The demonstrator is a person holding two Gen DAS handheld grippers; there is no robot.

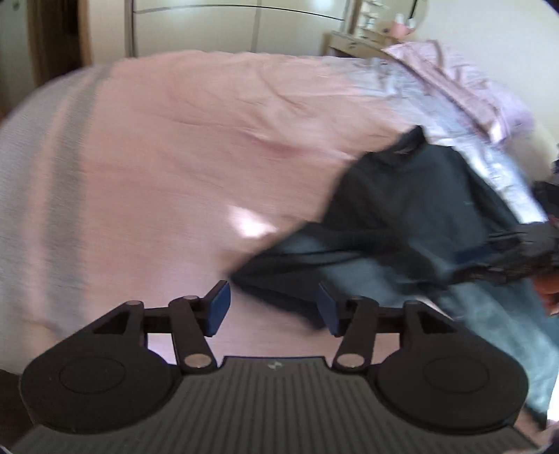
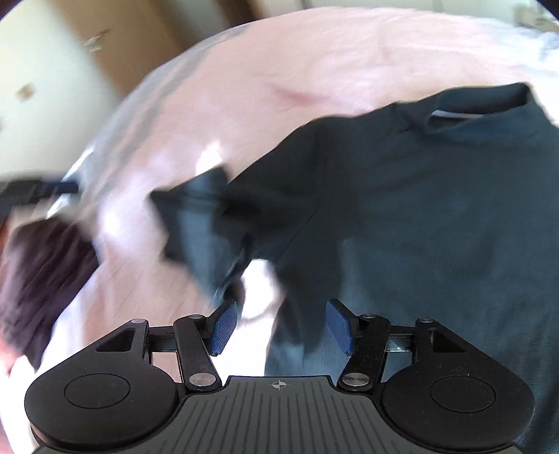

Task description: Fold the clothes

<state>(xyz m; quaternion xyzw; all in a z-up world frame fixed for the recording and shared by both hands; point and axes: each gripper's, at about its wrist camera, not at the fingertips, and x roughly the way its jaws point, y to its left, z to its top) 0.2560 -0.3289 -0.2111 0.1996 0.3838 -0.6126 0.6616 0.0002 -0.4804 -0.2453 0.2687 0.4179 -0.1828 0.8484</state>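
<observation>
A dark blue-grey T-shirt (image 1: 401,209) lies on the pink bedspread (image 1: 174,157), collar toward the pillows. In the left wrist view my left gripper (image 1: 274,309) is open, low over the bedspread, and the tip of the shirt's near sleeve (image 1: 279,290) lies just ahead of the gap between the blue pads. In the right wrist view the T-shirt (image 2: 419,209) fills the right half, with its sleeve (image 2: 195,216) spread to the left. My right gripper (image 2: 282,326) is open above the shirt's lower edge; dark cloth shows between the pads, but they do not press on it.
Lilac pillows (image 1: 464,87) lie at the head of the bed, with a wooden bedside table (image 1: 353,42) and pale wardrobe doors (image 1: 209,28) beyond. A dark-sleeved arm (image 2: 38,279) and the other gripper (image 2: 31,195) show blurred at the left of the right wrist view.
</observation>
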